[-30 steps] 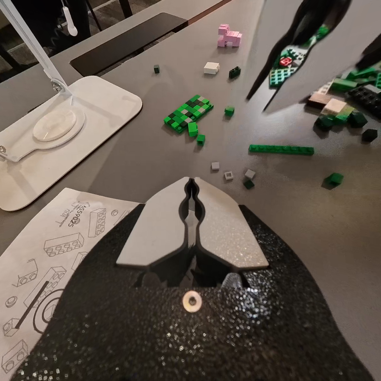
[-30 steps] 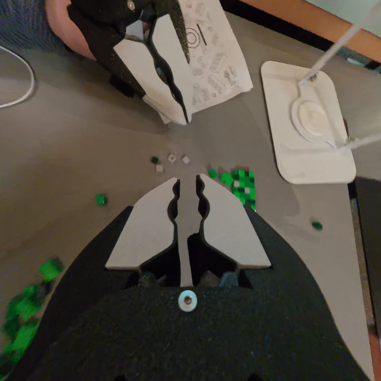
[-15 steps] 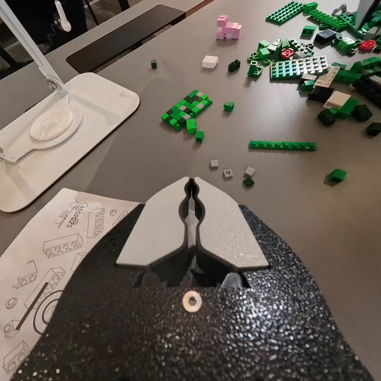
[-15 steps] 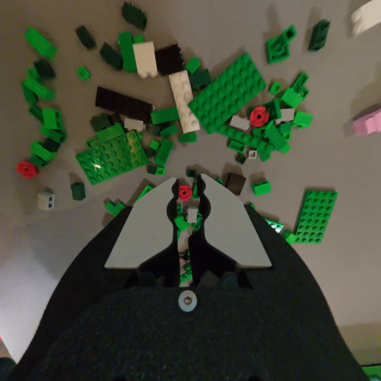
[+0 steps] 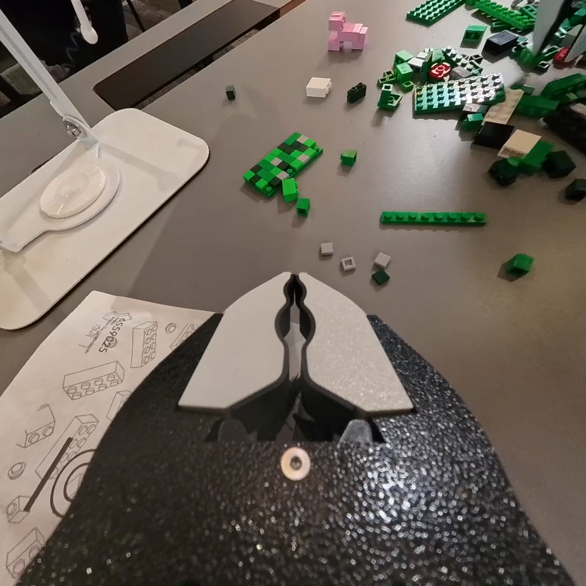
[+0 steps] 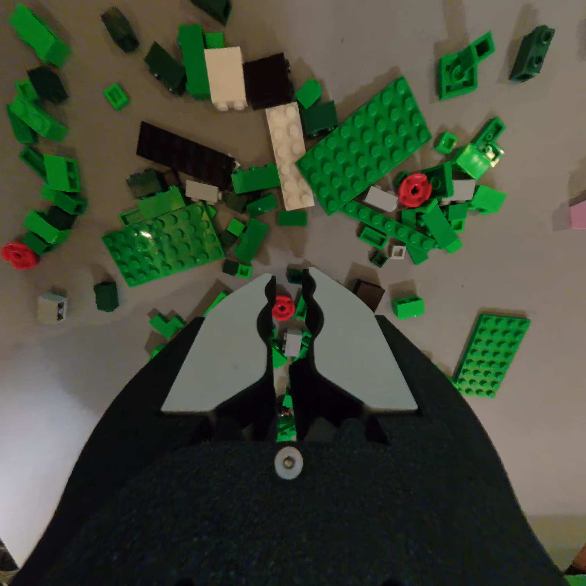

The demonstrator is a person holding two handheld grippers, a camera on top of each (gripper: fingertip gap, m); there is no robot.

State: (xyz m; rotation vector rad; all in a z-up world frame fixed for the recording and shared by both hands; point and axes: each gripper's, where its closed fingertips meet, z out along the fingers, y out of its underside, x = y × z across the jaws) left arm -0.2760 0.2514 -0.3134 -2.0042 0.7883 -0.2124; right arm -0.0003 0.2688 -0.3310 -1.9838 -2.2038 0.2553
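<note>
My left gripper (image 5: pixel 294 275) hasn't moved in the last second: fingertips pressed together, nothing held, above the printed sheet (image 5: pixel 95 364). Just ahead sit small grey tiles (image 5: pixel 347 263); the checkered green plate (image 5: pixel 283 163) lies farther out. My right gripper (image 6: pixel 289 279) has swung off that spot and now looks straight down on the brick pile, narrowly parted, empty, a red round stud (image 6: pixel 283 308) showing between its fingers. Only the left view shows the white lamp base (image 5: pixel 95 190) and pink build (image 5: pixel 347 31).
</note>
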